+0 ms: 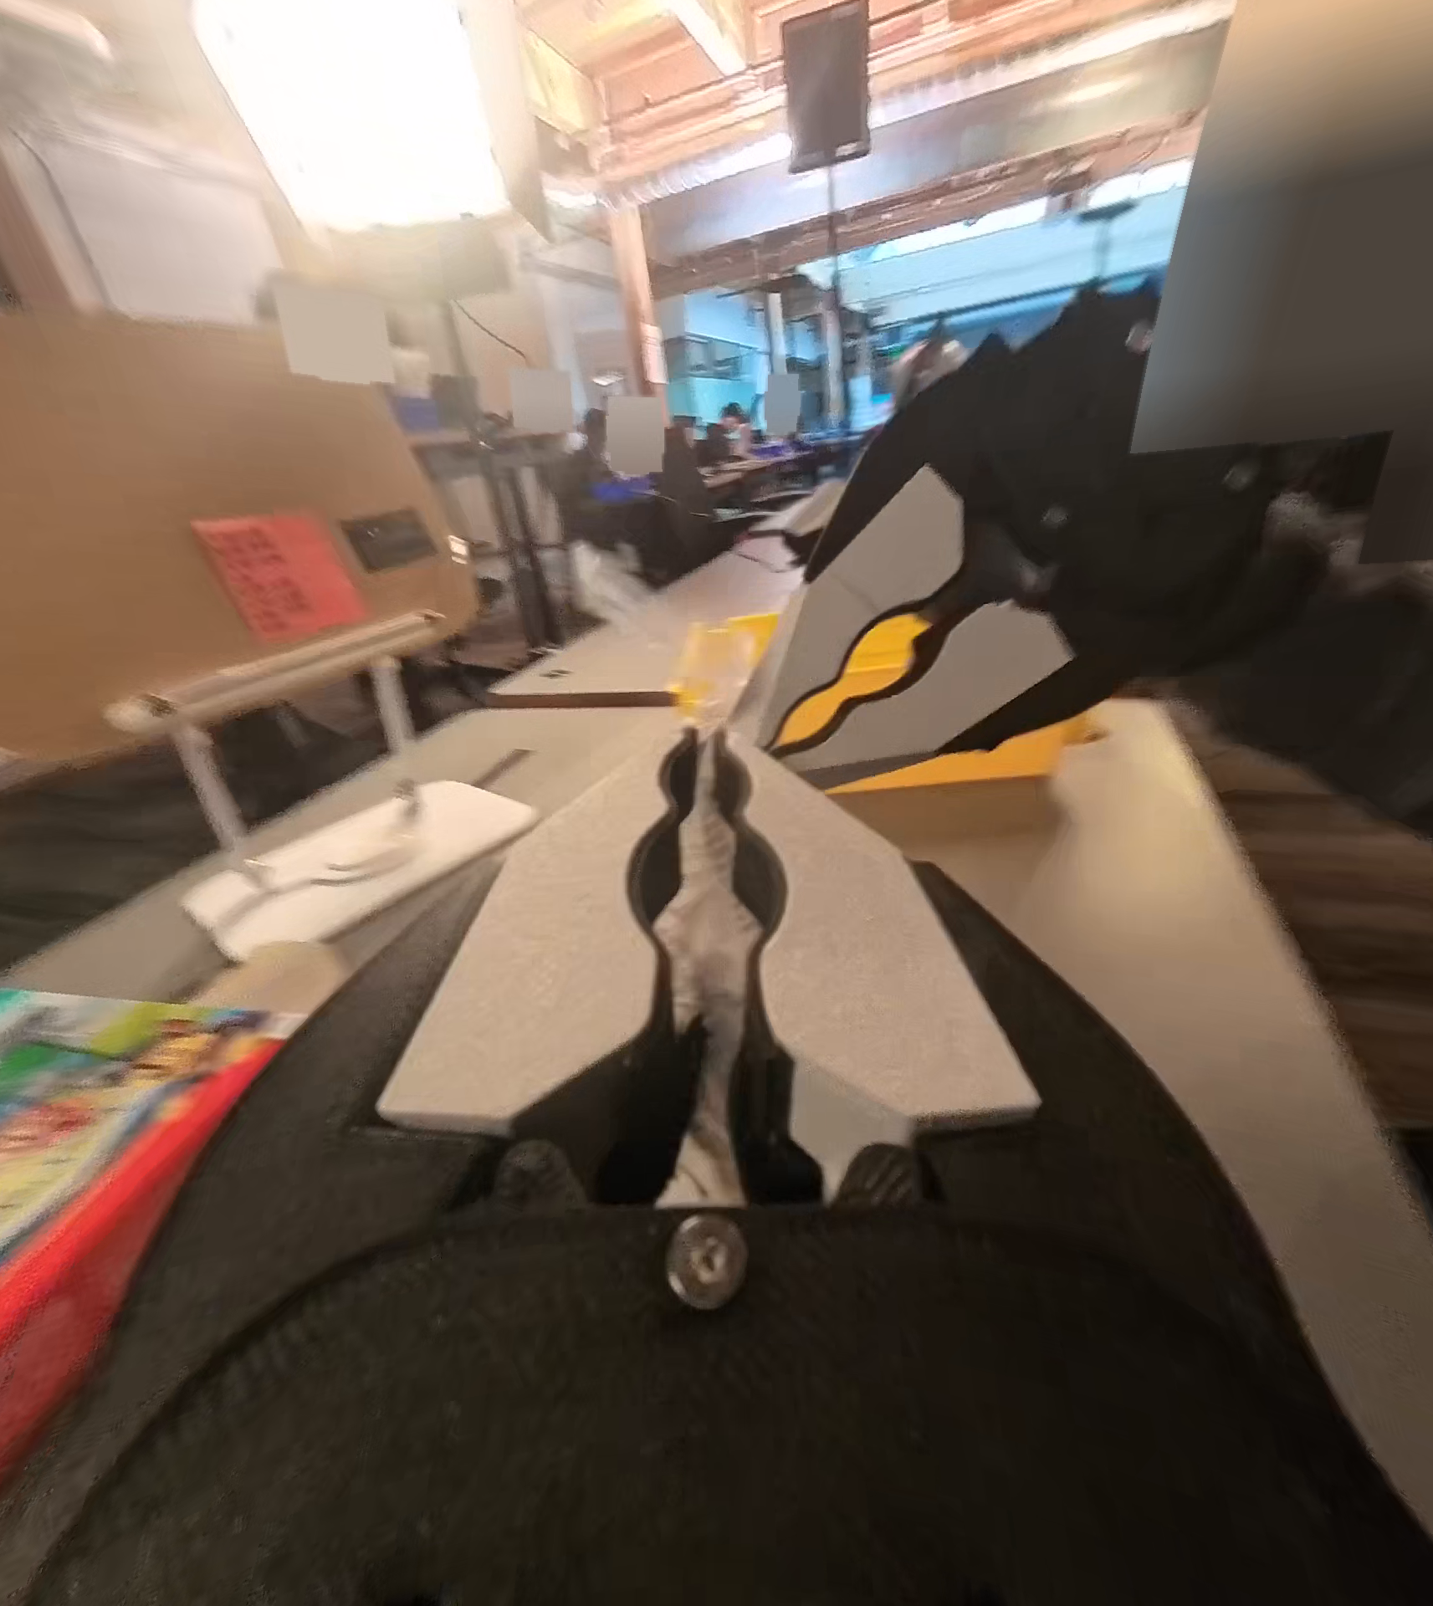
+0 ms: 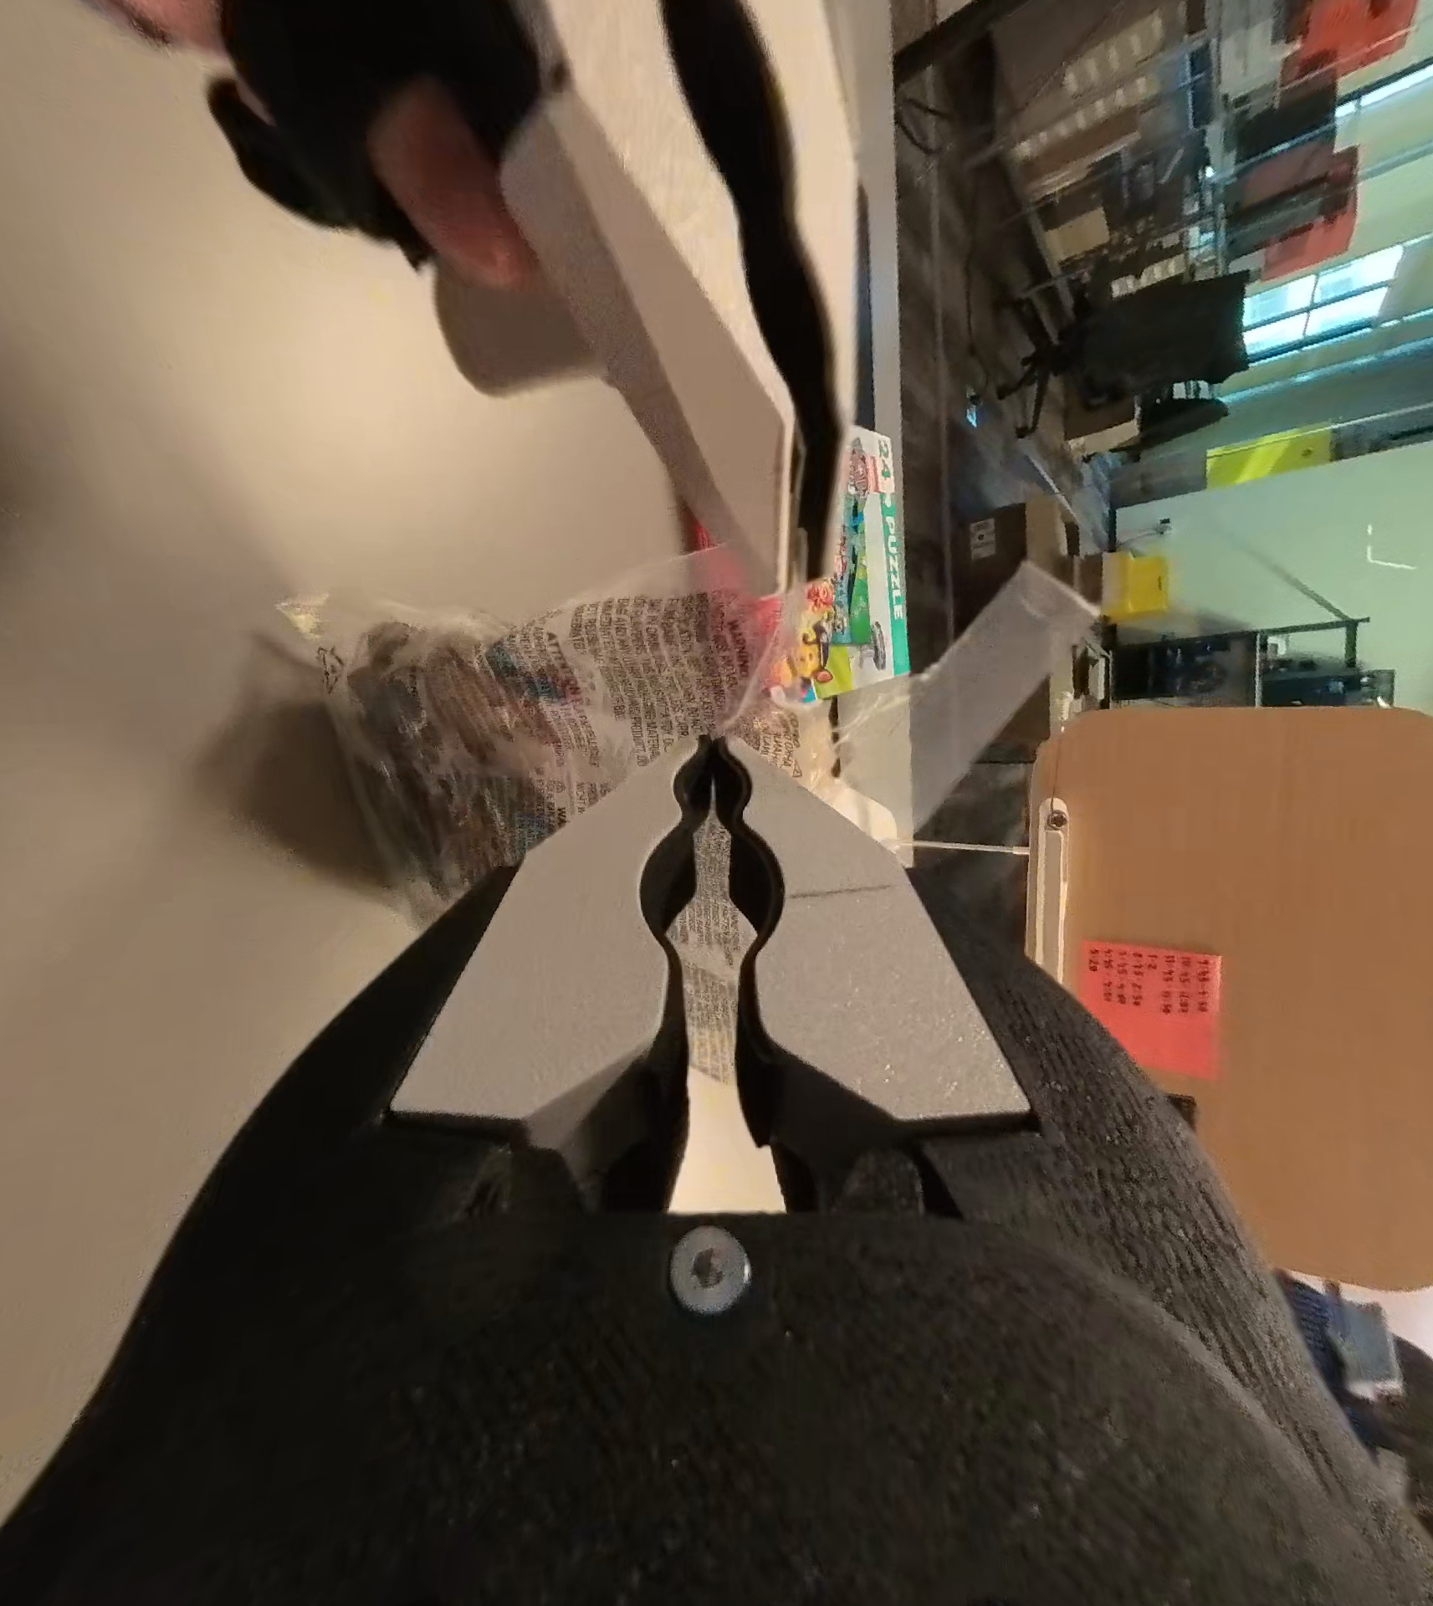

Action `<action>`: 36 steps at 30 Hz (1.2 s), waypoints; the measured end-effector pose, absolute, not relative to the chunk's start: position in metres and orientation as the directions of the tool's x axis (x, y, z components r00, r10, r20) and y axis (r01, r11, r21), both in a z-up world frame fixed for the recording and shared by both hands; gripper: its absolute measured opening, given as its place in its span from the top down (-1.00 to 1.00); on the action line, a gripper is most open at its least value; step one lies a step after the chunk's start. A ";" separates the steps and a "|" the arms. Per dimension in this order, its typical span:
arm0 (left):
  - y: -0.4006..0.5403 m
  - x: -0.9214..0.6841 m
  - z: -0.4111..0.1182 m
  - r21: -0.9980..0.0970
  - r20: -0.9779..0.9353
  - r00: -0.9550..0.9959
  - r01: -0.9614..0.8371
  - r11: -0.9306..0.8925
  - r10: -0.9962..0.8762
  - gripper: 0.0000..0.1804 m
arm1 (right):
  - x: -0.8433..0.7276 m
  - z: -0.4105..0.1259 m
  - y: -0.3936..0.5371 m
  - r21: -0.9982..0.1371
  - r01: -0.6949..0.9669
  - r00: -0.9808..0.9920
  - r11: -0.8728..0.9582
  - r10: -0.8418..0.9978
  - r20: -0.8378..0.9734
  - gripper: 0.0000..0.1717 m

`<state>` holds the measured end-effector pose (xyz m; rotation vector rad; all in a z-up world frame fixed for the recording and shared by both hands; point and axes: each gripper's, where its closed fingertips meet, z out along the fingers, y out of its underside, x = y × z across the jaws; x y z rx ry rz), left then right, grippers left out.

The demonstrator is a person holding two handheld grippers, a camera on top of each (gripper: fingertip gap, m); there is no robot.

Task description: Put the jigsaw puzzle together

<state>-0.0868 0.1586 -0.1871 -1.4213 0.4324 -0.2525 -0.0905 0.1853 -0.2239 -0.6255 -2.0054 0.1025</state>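
My left gripper (image 1: 702, 739) is shut on a clear plastic bag (image 1: 713, 878), whose crumpled film runs back between the fingers. My right gripper (image 2: 713, 743) is shut on the same bag (image 2: 573, 678), which has black print on it and holds dark, brownish loose pieces (image 2: 417, 686). The bag hangs to the left, over the beige table (image 2: 130, 434). In the right wrist view the left gripper (image 2: 795, 565) comes down from above and pinches the bag's upper edge close to my tips. In the left wrist view the right gripper (image 1: 773, 743) is shut right beside my left tips.
A colourful puzzle box (image 1: 43, 1130) lies at the left; it also shows in the right wrist view (image 2: 869, 565). A yellow bin (image 1: 973, 765) stands behind the grippers. A white stand base (image 1: 365, 843) and a brown board with a red sticker (image 1: 130, 521) are at the left. One gripper's finger ends stand about 5 centimetres off the other's.
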 end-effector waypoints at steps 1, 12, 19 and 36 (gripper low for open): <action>0.156 -0.082 -0.184 -0.997 -0.040 0.874 -0.002 0.079 -0.485 0.79 | -0.089 -0.224 0.185 -0.308 0.383 -0.385 0.871 0.453 0.804 1.00; 0.182 -0.071 -0.204 -0.740 0.388 0.802 -0.023 -0.672 -0.454 0.58 | -0.079 -0.223 0.181 -0.101 0.281 -0.465 0.955 0.227 0.856 1.00; 0.190 -0.072 -0.217 -0.616 0.330 0.854 -0.128 -0.777 -0.402 0.85 | -0.075 -0.224 0.179 -0.070 0.223 -0.486 0.972 0.174 0.856 1.00; 0.214 -0.098 -0.225 -0.531 -0.239 0.886 -0.462 -0.710 -0.398 1.00 | -0.052 -0.230 0.180 -0.321 0.347 -0.635 0.882 0.472 0.612 1.00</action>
